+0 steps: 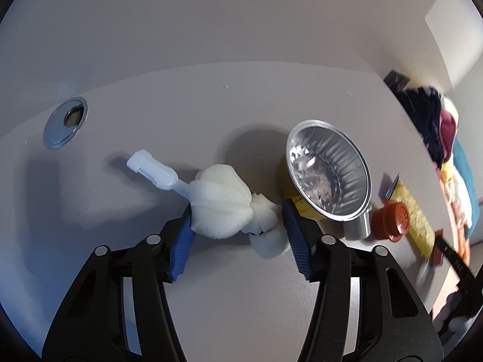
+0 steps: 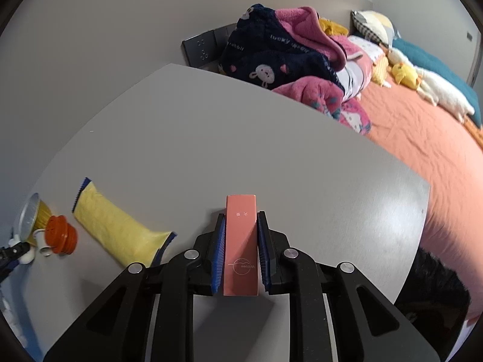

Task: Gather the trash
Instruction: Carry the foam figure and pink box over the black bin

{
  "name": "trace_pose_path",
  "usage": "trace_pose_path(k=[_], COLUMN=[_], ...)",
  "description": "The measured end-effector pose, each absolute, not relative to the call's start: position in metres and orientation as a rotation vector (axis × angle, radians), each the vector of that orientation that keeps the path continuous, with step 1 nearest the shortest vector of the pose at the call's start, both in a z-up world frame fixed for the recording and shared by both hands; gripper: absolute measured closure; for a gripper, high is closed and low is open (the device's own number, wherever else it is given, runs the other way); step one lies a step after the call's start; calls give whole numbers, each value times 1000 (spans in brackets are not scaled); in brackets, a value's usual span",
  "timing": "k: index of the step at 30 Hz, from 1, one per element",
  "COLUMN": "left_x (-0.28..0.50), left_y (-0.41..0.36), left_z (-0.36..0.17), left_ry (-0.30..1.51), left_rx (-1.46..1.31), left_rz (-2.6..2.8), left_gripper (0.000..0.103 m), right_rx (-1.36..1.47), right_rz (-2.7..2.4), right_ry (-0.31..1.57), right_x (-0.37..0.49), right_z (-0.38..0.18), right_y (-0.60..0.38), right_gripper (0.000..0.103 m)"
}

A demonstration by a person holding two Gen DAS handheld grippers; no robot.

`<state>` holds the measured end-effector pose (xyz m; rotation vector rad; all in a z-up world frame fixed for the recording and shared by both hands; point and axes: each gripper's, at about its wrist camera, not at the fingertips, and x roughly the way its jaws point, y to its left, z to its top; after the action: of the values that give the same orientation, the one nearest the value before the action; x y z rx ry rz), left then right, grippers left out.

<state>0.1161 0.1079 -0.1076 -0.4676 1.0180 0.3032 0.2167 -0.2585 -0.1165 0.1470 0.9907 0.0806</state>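
Note:
On the grey table [image 1: 241, 105] lies a white foam sponge [image 1: 217, 202] on a white plastic handle [image 1: 154, 166], with crumpled white tissue [image 1: 265, 235] beside it. My left gripper [image 1: 238, 208] straddles both. Its left pad touches the sponge and its right pad stands at the tissue's edge, but the foam does not look squeezed. In the right wrist view my right gripper [image 2: 241, 214] is shut on a flat pink box [image 2: 241, 241], with its blue pads against both long sides. The box rests on the table [image 2: 211, 135].
A foil cup [image 1: 329, 175], an orange cap [image 1: 391, 220] and a yellow wrapper [image 1: 413, 217] lie right of the sponge. A metal cable hole [image 1: 65, 122] sits far left. Past the table's right edge is a bed [image 2: 422, 150] with piled clothes [image 2: 286, 54].

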Motion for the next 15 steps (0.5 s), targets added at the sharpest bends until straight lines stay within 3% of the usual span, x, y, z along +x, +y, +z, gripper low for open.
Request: trace_pose_path(k=[6, 15], left_x=[107, 87], left_y=[114, 97], left_z=[-106, -80], left_ry=[989, 923], left_rx=[-488, -440], left_rz=[276, 215], left_gripper=[60, 63], right_rx=[183, 206], right_rz=[96, 121], right_ry=[973, 925], right_x=[203, 173], right_z=[-106, -80], right_y=[-262, -266], right_gripper=[82, 82])
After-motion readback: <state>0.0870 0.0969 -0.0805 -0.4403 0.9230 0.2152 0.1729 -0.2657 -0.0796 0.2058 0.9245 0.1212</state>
